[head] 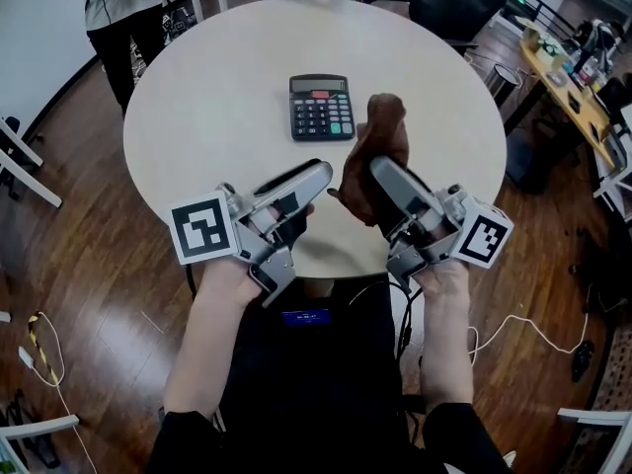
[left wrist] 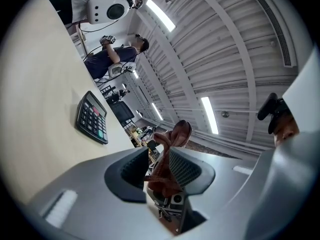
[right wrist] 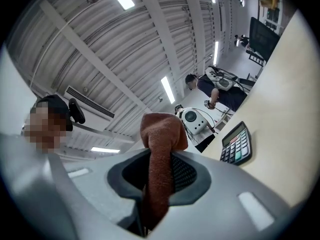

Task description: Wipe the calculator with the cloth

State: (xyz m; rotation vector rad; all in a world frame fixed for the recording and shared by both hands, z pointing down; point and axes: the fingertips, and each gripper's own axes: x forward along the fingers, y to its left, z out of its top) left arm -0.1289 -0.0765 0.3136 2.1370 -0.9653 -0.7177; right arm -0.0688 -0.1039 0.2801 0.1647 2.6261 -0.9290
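Presently, the calculator (head: 321, 107) lies flat near the middle of the round worktop (head: 217, 107), keys up and untouched. All positions below are given from the calculator.

Right hand-held gripper (head: 380, 171): just beside the calculator's near right corner, raised off the worktop. In the right gripper view its jaws are clamped on the brown cloth (head: 380, 141). The cloth stands up out of the jaws in a bunched fold, and its top is level with the calculator's right edge. The cloth and the calculator are apart.

Left hand-held gripper (head: 318, 174): on the near side of the calculator, close below its front edge, with the tip turned towards the cloth. In the left gripper view its jaws stand a narrow gap apart, and the cloth shows in that gap. I cannot tell whether the pads press on it.

A person (head: 118, 8) stands on the wooden floor beyond the worktop's far left rim, well away from the calculator.
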